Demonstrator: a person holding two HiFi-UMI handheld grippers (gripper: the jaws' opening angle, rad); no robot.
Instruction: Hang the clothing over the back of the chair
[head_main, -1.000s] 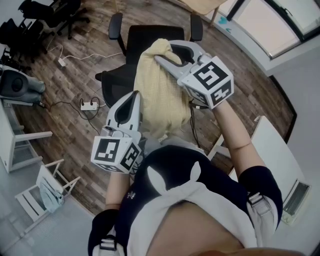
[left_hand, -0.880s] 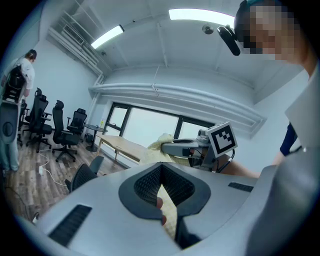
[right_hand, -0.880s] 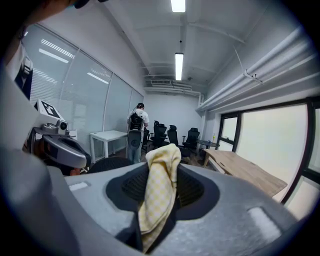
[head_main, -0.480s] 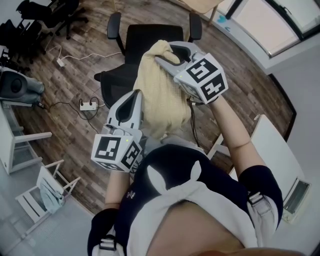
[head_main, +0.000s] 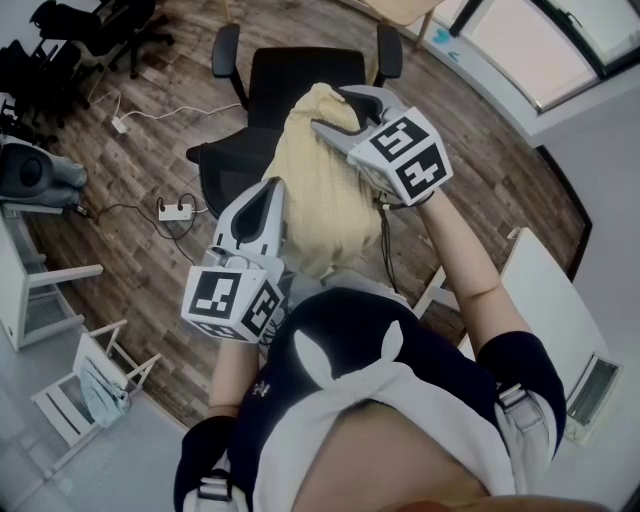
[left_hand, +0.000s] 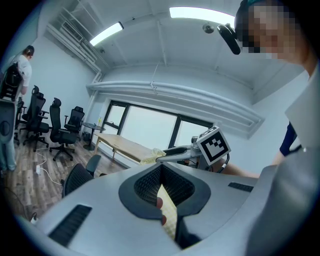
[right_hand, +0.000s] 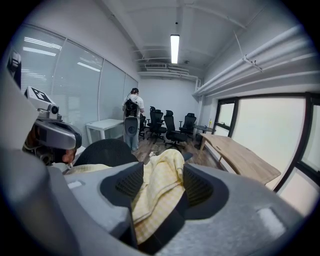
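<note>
A pale yellow garment (head_main: 320, 190) lies draped over the back of the black office chair (head_main: 228, 170) and hangs down its near side. My right gripper (head_main: 328, 108) sits at the garment's top fold. Its jaws have just been opening and now stand wide, with the cloth (right_hand: 155, 200) loose between them. Lower left, my left gripper (head_main: 272, 188) points at the garment's left edge. In the left gripper view a thin strip of yellow cloth (left_hand: 167, 210) is pinched between its pads, and the right gripper (left_hand: 175, 152) shows beyond.
A power strip (head_main: 178, 210) and cables lie on the wood floor left of the chair. A white table (head_main: 545, 300) stands to the right and a small white frame (head_main: 90, 385) at lower left. Farther off are a wooden desk (right_hand: 240, 160), several office chairs (right_hand: 170, 127) and a standing person (right_hand: 132, 117).
The right gripper's jaws have spread wider around the garment's top and it has sunk slightly toward the chair back. The left gripper has stayed put.
</note>
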